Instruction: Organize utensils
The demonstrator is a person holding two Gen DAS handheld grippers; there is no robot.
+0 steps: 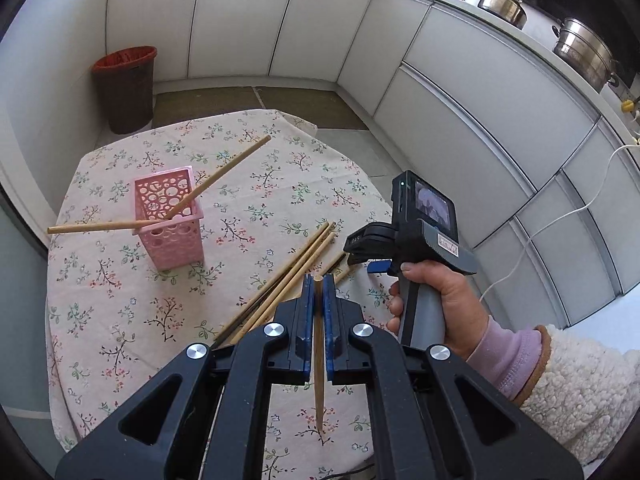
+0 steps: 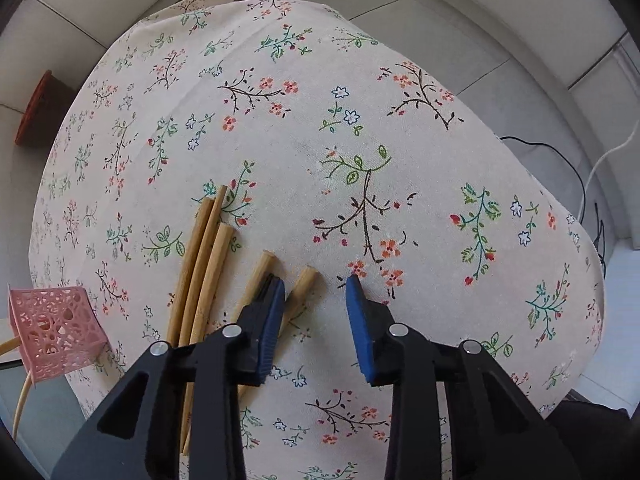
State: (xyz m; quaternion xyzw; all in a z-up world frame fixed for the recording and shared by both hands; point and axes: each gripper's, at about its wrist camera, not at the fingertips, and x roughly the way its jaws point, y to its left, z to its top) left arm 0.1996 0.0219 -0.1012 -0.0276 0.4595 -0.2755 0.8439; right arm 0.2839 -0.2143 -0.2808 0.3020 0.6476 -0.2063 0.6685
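Note:
A pink perforated holder [image 1: 170, 220] stands on the floral tablecloth and holds two wooden chopsticks that lean out left and up-right; it also shows at the left edge of the right wrist view [image 2: 54, 332]. My left gripper [image 1: 318, 280] is shut on one wooden chopstick [image 1: 319, 360], held above the table, right of the holder. Several loose chopsticks [image 1: 288, 276] lie on the cloth; they show in the right wrist view [image 2: 204, 264]. My right gripper [image 2: 316, 284] is open, low over the cloth, one chopstick [image 2: 302, 286] between its fingers.
The round table [image 2: 400, 80] is covered by the floral cloth. A brown bin [image 1: 125, 88] stands on the floor beyond the table. White cabinets curve around the back and right. Metal pots [image 1: 580, 52] sit on the counter. Cables [image 2: 580, 184] hang off the table's right side.

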